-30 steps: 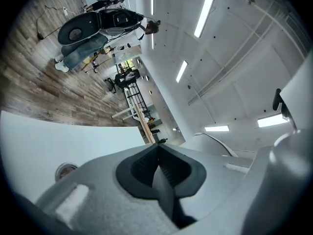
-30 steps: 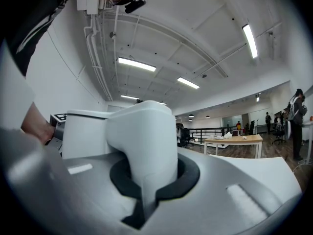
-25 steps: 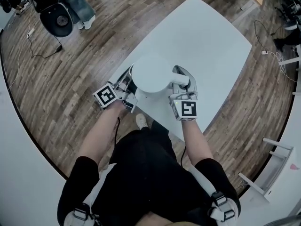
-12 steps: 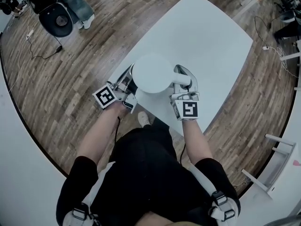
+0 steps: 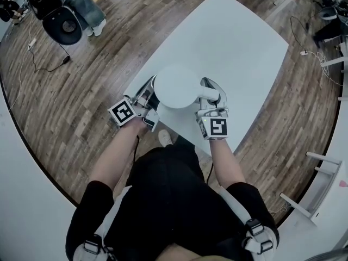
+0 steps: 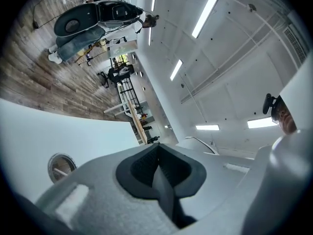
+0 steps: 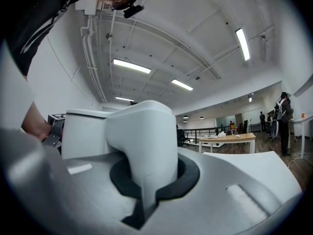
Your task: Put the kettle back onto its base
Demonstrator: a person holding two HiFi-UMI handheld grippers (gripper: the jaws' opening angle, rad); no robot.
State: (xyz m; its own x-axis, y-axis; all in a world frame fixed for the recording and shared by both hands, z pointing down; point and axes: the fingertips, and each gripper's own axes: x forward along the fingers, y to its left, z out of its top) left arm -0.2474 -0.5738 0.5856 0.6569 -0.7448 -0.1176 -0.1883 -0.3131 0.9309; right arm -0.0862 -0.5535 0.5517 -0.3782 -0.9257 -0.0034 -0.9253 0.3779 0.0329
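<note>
- a white table (image 5: 239, 53) stands slantwise on a plank wood floor (image 5: 81, 91); a black chair (image 5: 62, 23) stands well off at the far left.
- the kettle (image 5: 175, 85) sits over the table's near corner, just in front of the person. it's upright, its long axis vertical and its round lid facing up.
- its handle (image 5: 205, 91) sticks out to the right as seen from the head view, toward the right gripper (image 5: 213, 98).
- from above i can't tell whether the kettle rests on the table or hangs just over it.
- the right gripper's jaws are clamped on the handle (image 7: 146, 136), with the kettle body (image 7: 85, 131) just behind it.
- the left gripper (image 5: 148, 91) lies close against the kettle's left side. its jaws (image 6: 157, 173) are pressed together with nothing between them.
- the table's near edges run close by on both sides of the kettle, and floor lies beyond them.
- the wide bare tabletop stretches away toward the far right corner.
</note>
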